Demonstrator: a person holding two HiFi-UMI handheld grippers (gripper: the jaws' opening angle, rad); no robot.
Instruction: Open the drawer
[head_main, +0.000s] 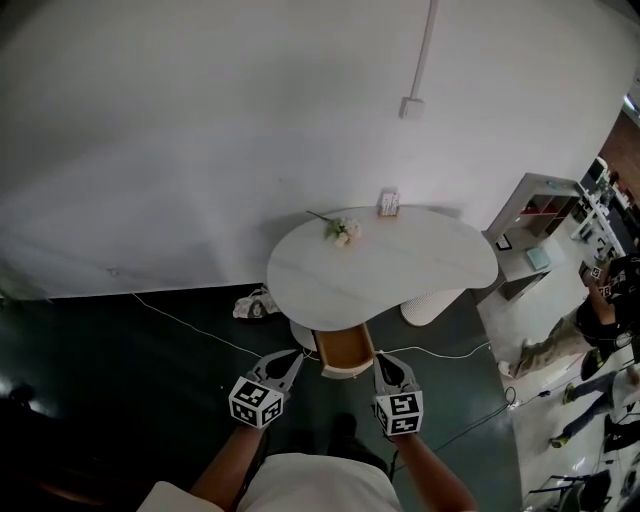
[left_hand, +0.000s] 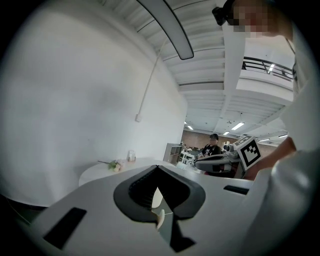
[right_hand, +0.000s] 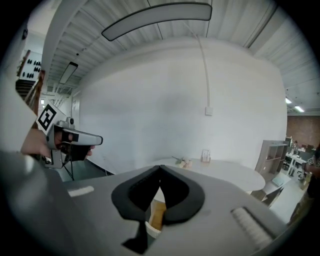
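Overhead, drawer (head_main: 345, 350) open, left tool (left_hand: 157, 168) seemingly shut.

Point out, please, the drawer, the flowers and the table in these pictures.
drawer (head_main: 345, 349), head view, on its wooden inside.
flowers (head_main: 342, 231), head view, on the pale blossoms.
table (head_main: 400, 265), head view, on a bare part of its white top.

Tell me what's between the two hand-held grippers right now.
The open drawer, pulled out from under the white table, lies between the left hand-held gripper and the right hand-held gripper. The head view shows this.
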